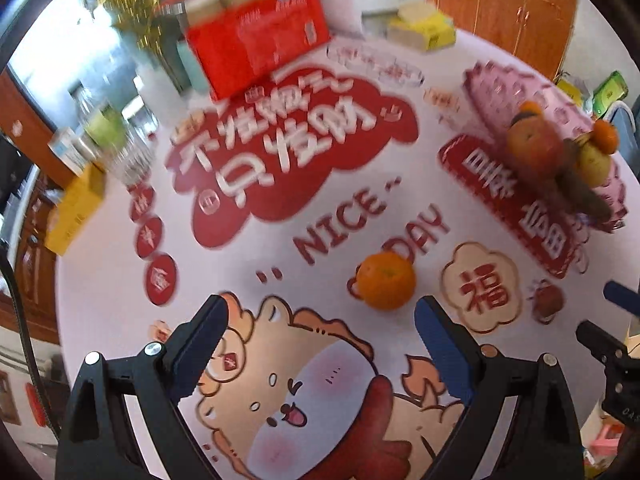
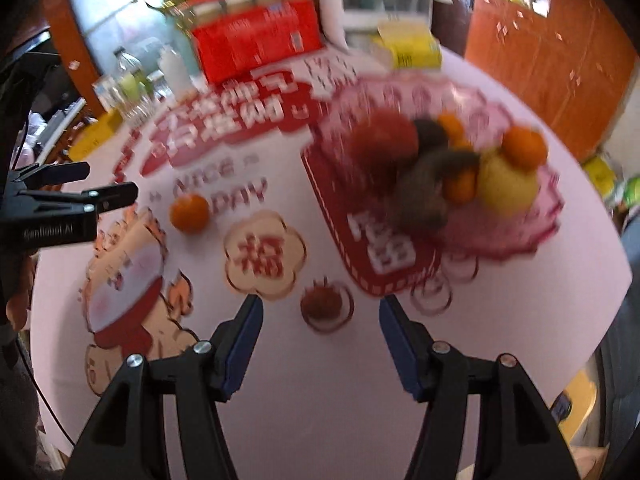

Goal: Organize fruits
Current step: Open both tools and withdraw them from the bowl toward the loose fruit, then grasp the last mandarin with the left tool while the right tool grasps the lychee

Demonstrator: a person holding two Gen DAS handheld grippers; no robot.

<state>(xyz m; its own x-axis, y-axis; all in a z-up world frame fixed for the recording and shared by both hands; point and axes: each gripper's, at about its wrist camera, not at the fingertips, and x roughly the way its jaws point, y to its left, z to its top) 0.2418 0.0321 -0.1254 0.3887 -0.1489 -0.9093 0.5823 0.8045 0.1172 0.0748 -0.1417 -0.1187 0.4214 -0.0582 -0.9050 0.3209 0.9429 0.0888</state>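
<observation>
A loose mandarin (image 1: 386, 280) (image 2: 190, 213) lies on the printed tablecloth, just beyond my left gripper (image 1: 322, 308), which hangs open and empty above the cartoon print. A small dark red fruit (image 2: 322, 304) (image 1: 548, 300) sits on the cloth in line with the gap of my right gripper (image 2: 320, 308); its pads stand apart and do not touch it. The pink tray (image 2: 520, 240) (image 1: 500, 80) holds a red apple (image 2: 384, 140), a yellow pear (image 2: 508, 188), oranges (image 2: 524, 148) and a dark fruit (image 2: 432, 184). The picture is blurred.
A red carton (image 1: 256, 40), a yellow tissue pack (image 1: 424, 30), a yellow box (image 1: 76, 208) and bottles (image 1: 104, 132) line the far side of the round table. A wooden cabinet (image 2: 552, 64) stands behind. The left gripper (image 2: 108, 196) shows at the left edge of the right wrist view.
</observation>
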